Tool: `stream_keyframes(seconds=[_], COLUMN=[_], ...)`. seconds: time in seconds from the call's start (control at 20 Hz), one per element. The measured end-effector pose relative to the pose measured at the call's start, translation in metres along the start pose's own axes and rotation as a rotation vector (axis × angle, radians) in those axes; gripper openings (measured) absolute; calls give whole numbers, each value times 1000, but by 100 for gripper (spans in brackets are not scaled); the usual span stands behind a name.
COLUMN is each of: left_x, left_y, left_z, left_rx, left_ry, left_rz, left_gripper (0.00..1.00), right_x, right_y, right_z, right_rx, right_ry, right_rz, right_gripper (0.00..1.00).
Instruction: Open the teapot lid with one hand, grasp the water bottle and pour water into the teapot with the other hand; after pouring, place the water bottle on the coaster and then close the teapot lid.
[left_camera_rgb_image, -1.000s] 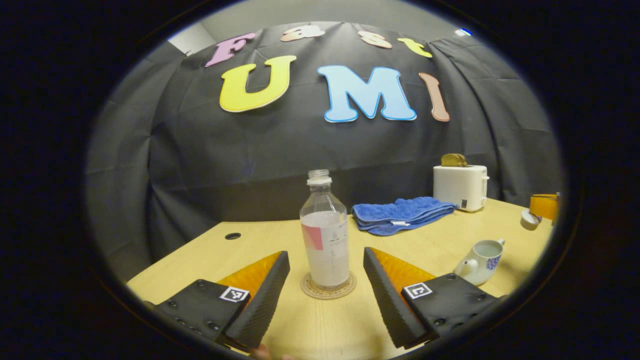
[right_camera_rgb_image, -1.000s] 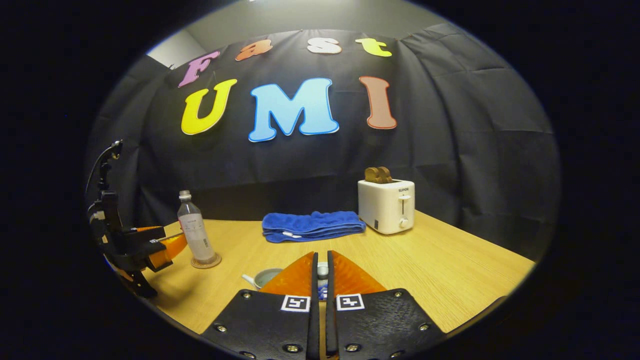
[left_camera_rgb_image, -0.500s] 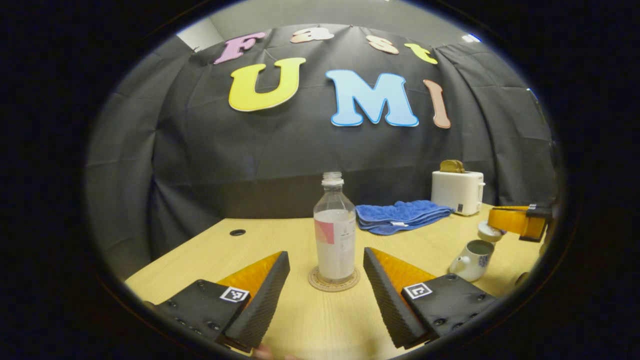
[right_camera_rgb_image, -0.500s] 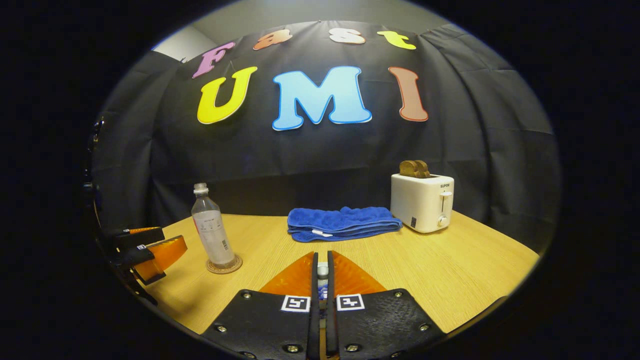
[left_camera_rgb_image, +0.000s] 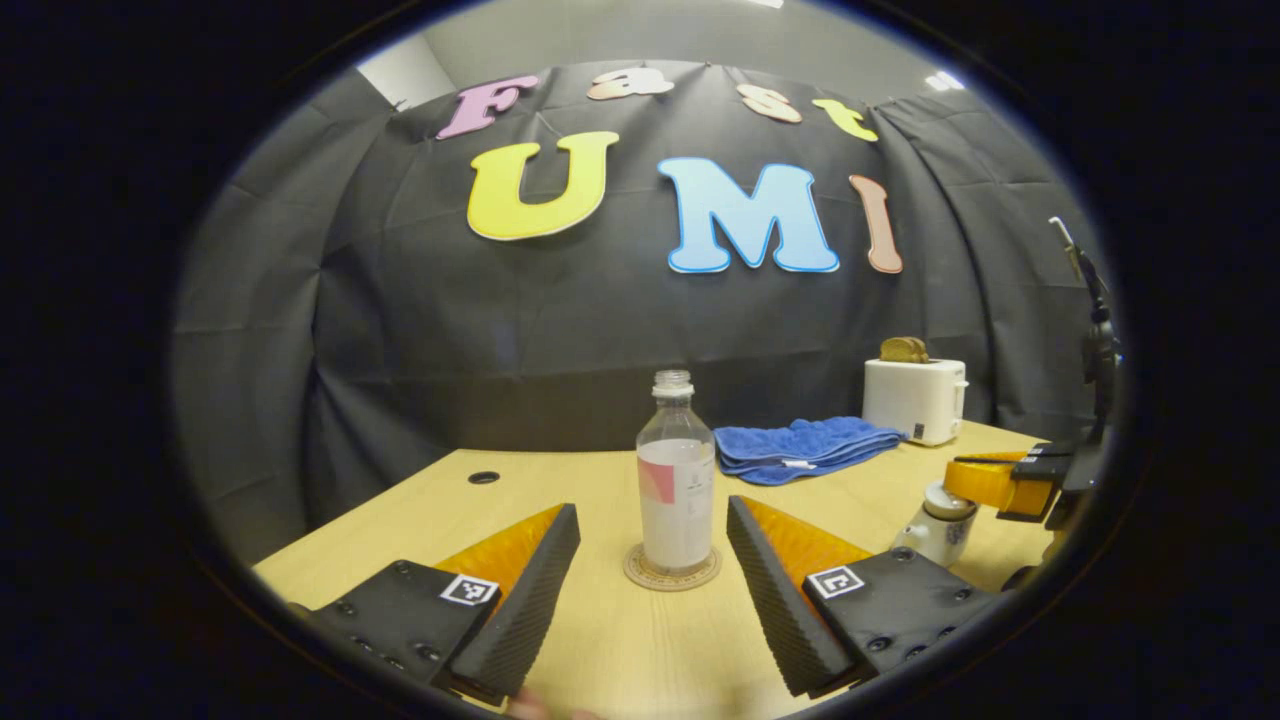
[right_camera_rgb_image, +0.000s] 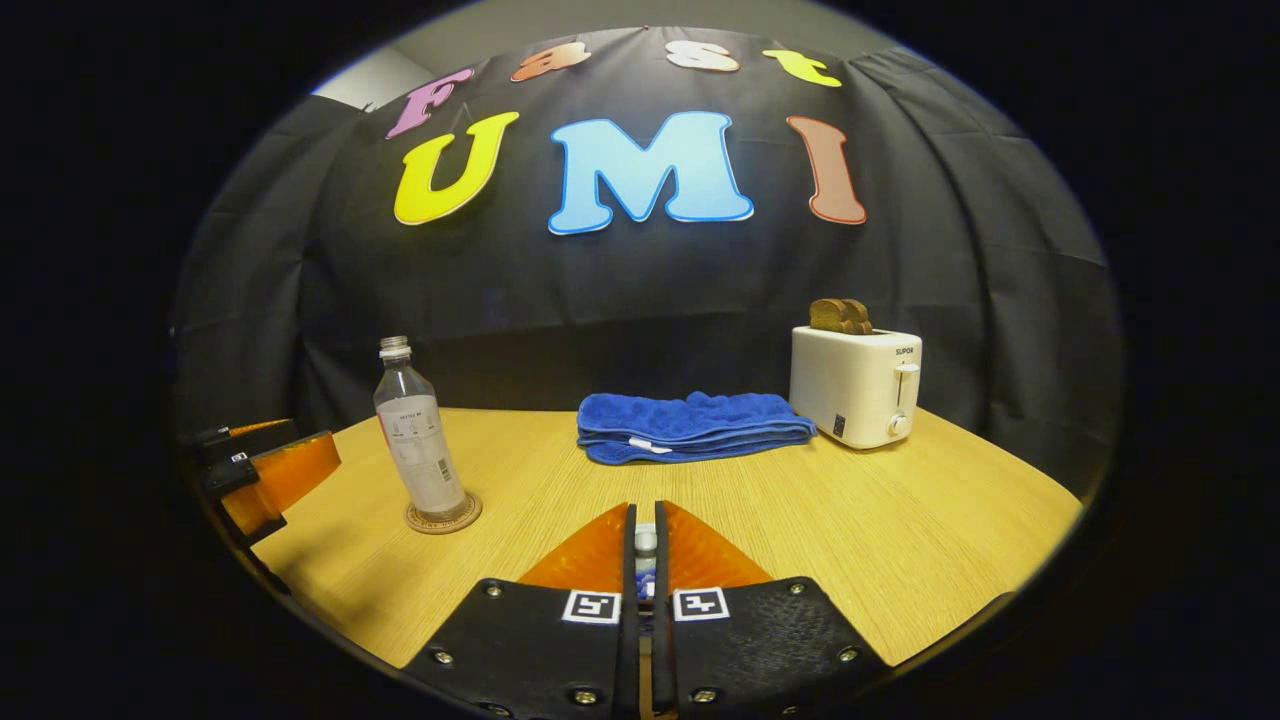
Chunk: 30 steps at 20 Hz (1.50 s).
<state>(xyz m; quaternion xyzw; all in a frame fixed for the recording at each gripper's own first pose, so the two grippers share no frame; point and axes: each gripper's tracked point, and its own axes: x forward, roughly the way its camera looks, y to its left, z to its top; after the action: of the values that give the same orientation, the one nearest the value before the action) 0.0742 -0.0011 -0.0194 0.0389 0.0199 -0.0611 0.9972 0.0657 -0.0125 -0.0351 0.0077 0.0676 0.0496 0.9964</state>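
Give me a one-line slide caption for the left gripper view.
Open left gripper faces water bottle on coaster.

Both views low over table (left_camera_rgb_image: 600, 640), facing booth wall, sharing bottle (left_camera_rgb_image: 676, 480), towel (right_camera_rgb_image: 690, 427), toaster (right_camera_rgb_image: 855, 385)

- left gripper (left_camera_rgb_image: 652, 560): two wedge fingers with ribbed inner faces, black textured plates behind the jaws, dark screws, a square black-and-white marker on each
- right gripper (right_camera_rgb_image: 645, 545): same black screwed plates, paired square markers flanking the jaw gap

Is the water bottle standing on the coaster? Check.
Yes, the water bottle stands upright on the round coaster, between the open left gripper fingers, untouched.
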Motion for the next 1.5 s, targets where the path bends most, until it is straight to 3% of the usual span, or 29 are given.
stream_keyframes(seconds=[0.3,0.5,1.5], left_x=[-1,-5,-92], left_y=[-1,-3,-23], left_z=[-1,1,8], left_rx=[-4,-11,-44], left_ry=[1,2,-30], left_rz=[2,-1,16], left_gripper=[100,100,100], right_x=[3,-2,-101], right_y=[1,-1,28], right_z=[-8,-1,32], right_rx=[-18,-9,23], right_ry=[17,-1,-139], right_rz=[-4,-19,9], right_gripper=[6,19,20])
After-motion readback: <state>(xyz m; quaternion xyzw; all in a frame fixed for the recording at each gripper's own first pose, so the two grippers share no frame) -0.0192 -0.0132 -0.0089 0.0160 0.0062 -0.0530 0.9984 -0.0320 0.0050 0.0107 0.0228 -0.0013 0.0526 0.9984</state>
